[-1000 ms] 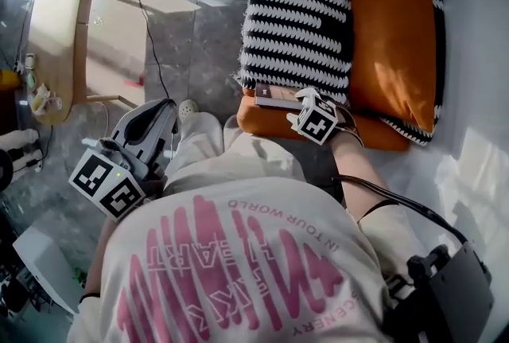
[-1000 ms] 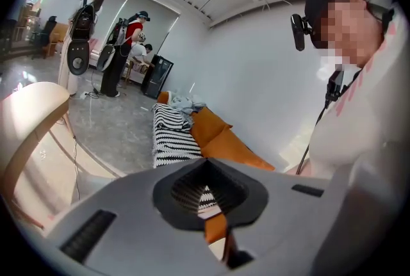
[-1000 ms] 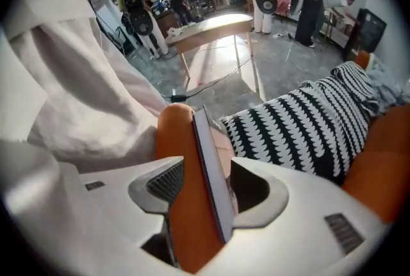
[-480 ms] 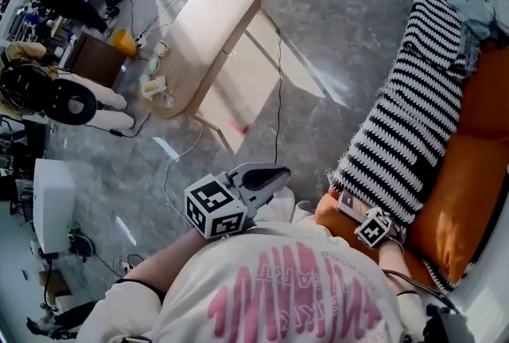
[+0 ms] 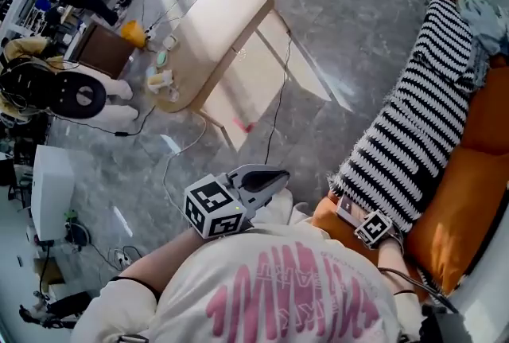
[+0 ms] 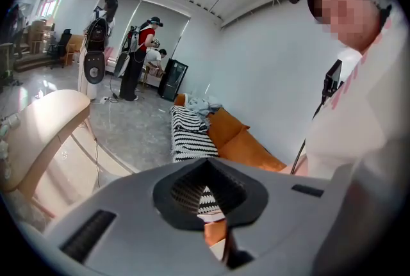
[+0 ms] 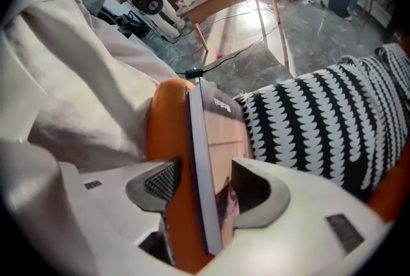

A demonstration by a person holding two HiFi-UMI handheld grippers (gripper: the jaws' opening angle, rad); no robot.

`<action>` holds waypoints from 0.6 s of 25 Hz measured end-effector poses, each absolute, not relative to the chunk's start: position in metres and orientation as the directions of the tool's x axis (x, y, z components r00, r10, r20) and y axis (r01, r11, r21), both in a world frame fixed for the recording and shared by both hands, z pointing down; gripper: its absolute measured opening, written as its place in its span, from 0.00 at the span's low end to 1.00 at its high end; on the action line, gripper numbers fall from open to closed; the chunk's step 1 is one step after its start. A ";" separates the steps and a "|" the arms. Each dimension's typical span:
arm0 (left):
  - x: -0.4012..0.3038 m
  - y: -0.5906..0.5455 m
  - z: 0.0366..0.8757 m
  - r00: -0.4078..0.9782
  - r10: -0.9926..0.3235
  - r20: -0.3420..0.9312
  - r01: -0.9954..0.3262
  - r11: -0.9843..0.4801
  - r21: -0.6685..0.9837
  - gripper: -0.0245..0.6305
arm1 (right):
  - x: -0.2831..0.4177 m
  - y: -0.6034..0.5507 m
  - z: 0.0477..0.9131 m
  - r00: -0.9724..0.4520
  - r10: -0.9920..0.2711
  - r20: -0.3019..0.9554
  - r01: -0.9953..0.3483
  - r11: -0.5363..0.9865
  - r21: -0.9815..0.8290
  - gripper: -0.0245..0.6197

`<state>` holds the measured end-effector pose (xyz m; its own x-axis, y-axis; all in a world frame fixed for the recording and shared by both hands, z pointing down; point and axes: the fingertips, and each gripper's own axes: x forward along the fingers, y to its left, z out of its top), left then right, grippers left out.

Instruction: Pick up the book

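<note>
The book (image 7: 218,140) lies at the front edge of an orange seat cushion (image 7: 168,134), its spine toward the person's leg and its far end just beside a black-and-white striped throw (image 7: 320,121) draped over the sofa. The right gripper (image 7: 205,185) points steeply down over it, with the book's near end standing between the jaws. The jaws have just been opening, and a strip of cushion shows between the left pad and the spine, so neither pad seems to press on it. In the head view the left gripper (image 5: 280,173) hangs over the grey floor (image 5: 334,55) well apart from the book, jaws apparently pressed together on nothing. A pale table (image 5: 215,23) stands further out.
</note>
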<state>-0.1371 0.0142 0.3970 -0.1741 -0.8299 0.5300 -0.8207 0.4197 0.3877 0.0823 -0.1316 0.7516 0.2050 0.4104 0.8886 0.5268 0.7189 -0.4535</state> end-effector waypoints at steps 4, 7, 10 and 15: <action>-0.134 0.022 0.398 -0.171 -0.834 0.525 -0.825 0.413 0.387 0.05 | 0.080 -0.126 0.756 0.210 0.416 0.885 0.508 0.727 -0.463 0.44; -0.133 0.027 0.394 -0.175 -0.831 0.527 -0.826 0.416 0.381 0.05 | 0.081 -0.123 0.755 0.238 0.409 0.881 0.502 0.724 -0.472 0.43; -0.135 0.028 0.391 -0.173 -0.826 0.537 -0.829 0.417 0.374 0.05 | 0.080 -0.123 0.753 0.274 0.402 0.874 0.500 0.716 -0.487 0.44; -0.137 0.031 0.394 -0.181 -0.814 0.552 -0.824 0.432 0.366 0.05 | 0.079 -0.127 0.757 0.338 0.392 0.856 0.477 0.712 -0.515 0.43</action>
<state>-0.1367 0.0305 0.3939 -0.1815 -0.8138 0.5521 -0.8244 0.4320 0.3658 0.0792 -0.1271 0.7566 0.3377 0.3923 0.8556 0.4772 0.7122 -0.5149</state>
